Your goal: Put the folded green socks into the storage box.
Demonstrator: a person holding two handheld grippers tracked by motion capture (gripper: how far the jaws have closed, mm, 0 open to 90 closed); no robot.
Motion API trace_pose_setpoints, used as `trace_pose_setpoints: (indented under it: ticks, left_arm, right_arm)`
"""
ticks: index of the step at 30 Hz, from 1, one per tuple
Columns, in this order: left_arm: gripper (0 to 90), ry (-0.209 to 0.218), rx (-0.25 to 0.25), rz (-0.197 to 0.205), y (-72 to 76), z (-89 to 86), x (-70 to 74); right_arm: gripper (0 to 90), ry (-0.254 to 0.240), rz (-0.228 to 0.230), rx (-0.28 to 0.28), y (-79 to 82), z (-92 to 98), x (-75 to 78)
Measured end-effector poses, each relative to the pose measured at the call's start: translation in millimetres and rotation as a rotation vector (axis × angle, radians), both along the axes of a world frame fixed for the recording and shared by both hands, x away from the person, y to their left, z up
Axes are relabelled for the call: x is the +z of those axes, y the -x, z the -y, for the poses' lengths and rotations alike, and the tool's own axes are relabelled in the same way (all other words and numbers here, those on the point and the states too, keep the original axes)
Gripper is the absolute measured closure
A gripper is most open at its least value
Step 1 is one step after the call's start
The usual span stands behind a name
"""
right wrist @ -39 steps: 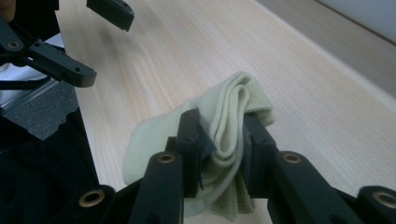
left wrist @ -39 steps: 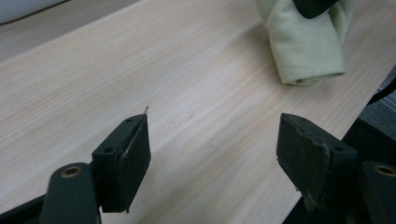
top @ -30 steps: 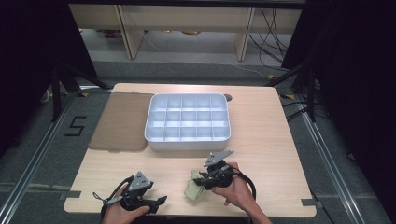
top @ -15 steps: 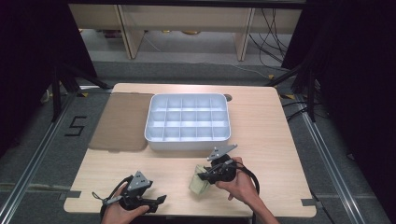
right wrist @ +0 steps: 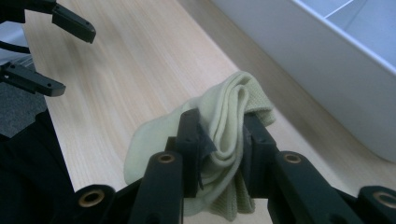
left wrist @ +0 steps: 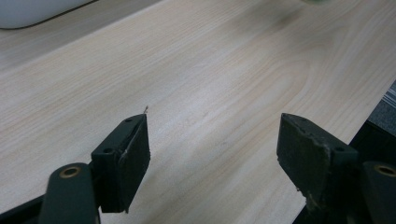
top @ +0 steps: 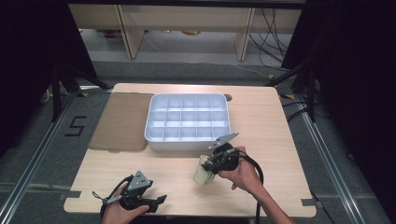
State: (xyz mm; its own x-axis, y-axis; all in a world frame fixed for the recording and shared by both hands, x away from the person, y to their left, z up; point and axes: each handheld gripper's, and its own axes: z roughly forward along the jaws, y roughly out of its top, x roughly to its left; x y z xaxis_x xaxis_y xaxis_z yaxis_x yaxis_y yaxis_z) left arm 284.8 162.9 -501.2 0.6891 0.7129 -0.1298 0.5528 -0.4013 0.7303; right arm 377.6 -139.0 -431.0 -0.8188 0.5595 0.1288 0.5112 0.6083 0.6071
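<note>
A pale yellow-green folded cloth (right wrist: 224, 121) is pinched between the jaws of my right gripper (right wrist: 223, 140), which is shut on it. In the high view that cloth (top: 202, 171) hangs off the table just in front of the white divided tray (top: 187, 138), with my right gripper (top: 211, 164) pointing left. My left gripper (top: 158, 200) rests near the table's front edge, its jaws open and nothing between them. In the left gripper view my left gripper (left wrist: 212, 154) faces bare wood.
A brown mat (top: 119, 121) lies left of the tray. The tray's white wall (right wrist: 327, 70) stands close on the right in the right gripper view, and the left gripper's fingers (right wrist: 70, 21) show at upper left. The table's front edge (left wrist: 373, 112) runs close beside the left gripper.
My right gripper has risen with the cloth and moved a little toward the tray. The left gripper has stayed where it was.
</note>
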Motion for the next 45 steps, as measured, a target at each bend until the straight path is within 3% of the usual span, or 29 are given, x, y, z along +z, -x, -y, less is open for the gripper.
trace_pose_setpoints:
  ticks: [1,5,7,8,9,13,20,21,25,27,29,36,37,40,42,45]
  left_arm:
    - [25.1,0.0,-0.001,0.0,-0.1,0.0,0.0]
    - [25.0,0.001,-0.001,0.001,-0.1,0.2,0.3]
    - [24.7,0.003,0.0,0.002,0.0,0.7,0.1]
    - [24.7,0.004,0.0,0.002,-0.3,0.8,-0.1]
    - [24.6,-0.02,-0.001,0.006,-1.1,-0.5,0.3]
    - [24.1,-0.022,-0.01,0.003,-0.7,-0.4,0.5]
    - [24.0,-0.001,0.004,0.005,-0.1,1.7,0.0]
    - [24.1,0.0,0.003,0.007,-0.2,1.7,0.2]
    - [24.0,0.002,0.002,0.011,-0.3,1.2,1.1]
    - [24.1,0.005,0.002,0.011,-0.3,1.4,1.0]
    - [24.1,-0.013,-0.01,0.011,-0.9,0.1,1.7]
    - [24.1,0.007,0.003,0.011,-0.5,1.4,1.1]
    - [24.1,-0.008,-0.006,0.01,-0.7,0.3,1.7]
    - [24.1,-0.007,-0.002,0.008,-0.5,0.6,1.6]
    - [24.1,-0.008,-0.005,0.008,-0.4,0.8,1.5]
    - [24.1,0.001,-0.001,0.009,-0.7,1.4,0.9]
  right_arm:
    - [72.9,0.018,-0.025,-0.017,0.2,0.2,3.1]
    - [72.8,0.018,-0.005,0.01,-6.1,2.1,6.7]
    - [72.8,0.017,-0.028,-0.006,-6.2,2.8,9.6]
    - [72.8,0.014,-0.011,0.005,-7.7,3.9,10.7]
    - [72.8,0.013,-0.023,-0.012,-7.1,4.3,12.8]
    - [72.8,0.02,-0.002,-0.011,-11.0,9.6,23.4]
    - [72.7,0.005,0.005,-0.037,-16.6,15.1,33.1]
    - [72.8,0.023,0.008,-0.044,-17.8,16.6,35.8]
    - [72.8,0.015,0.001,-0.038,-22.9,18.3,40.9]
    - [72.8,0.014,0.002,-0.062,-25.2,18.5,43.5]
    - [72.8,0.018,0.01,-0.059,-28.3,19.8,47.3]
    - [72.7,0.04,0.029,-0.092,-41.5,27.0,61.0]
    - [72.8,0.046,0.018,-0.108,-43.0,27.4,62.5]
    - [72.7,0.045,0.023,-0.081,-50.9,30.2,63.7]
    - [72.7,0.068,-0.01,-0.133,-55.0,30.6,66.3]
    - [72.7,0.069,-0.005,-0.127,-59.7,31.4,66.4]
